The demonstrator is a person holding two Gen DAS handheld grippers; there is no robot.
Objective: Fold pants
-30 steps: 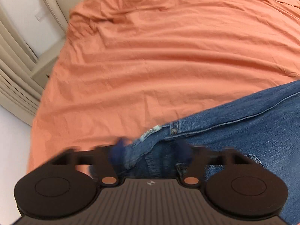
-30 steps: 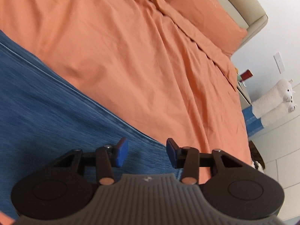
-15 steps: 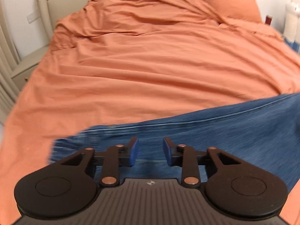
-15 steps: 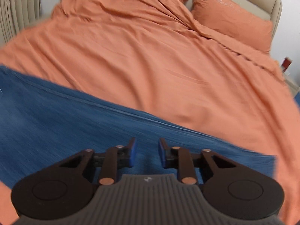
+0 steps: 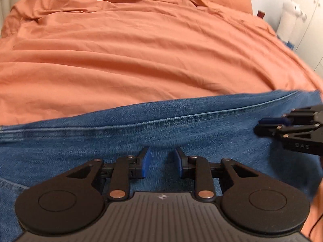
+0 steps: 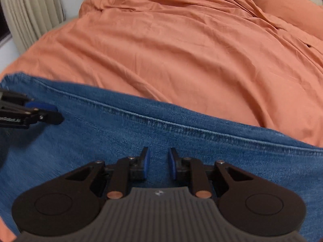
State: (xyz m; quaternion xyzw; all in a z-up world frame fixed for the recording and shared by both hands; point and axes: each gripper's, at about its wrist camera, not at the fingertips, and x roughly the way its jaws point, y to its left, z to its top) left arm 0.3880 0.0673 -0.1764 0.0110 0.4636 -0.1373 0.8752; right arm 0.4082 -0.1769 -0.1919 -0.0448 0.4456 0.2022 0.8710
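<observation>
Both grippers have come closer together over the blue denim pants (image 5: 161, 133) since a second ago, so that each one now shows at the edge of the other's view. At that time the left one was at the waistband with its fingers wide apart. Its jaws closed early in that second and have kept the same narrow gap since.

At the far left of the right wrist view, pale pleated curtains (image 6: 30, 20) hang beside the bed. The orange wrinkled bed cover (image 5: 141, 50) fills the upper part of both views. The pants lie flat on it near its closer edge, as a wide band from left to right, with a stitched seam (image 6: 181, 127) running along them.

The left gripper (image 5: 160, 164) is over the denim, tilted down. Its blue pads stand a little apart with only flat cloth showing behind the gap; no fold is pinched between them, so it is partly open and holds nothing.

The right gripper (image 6: 157, 162) is just beside it, further right along the pants. Its jaws also closed to a narrow gap, and nothing is gripped there either.

An orange pillow (image 6: 286, 6) lies at the head of the bed. A white plush toy (image 5: 290, 20) stands by the wall to the right.
</observation>
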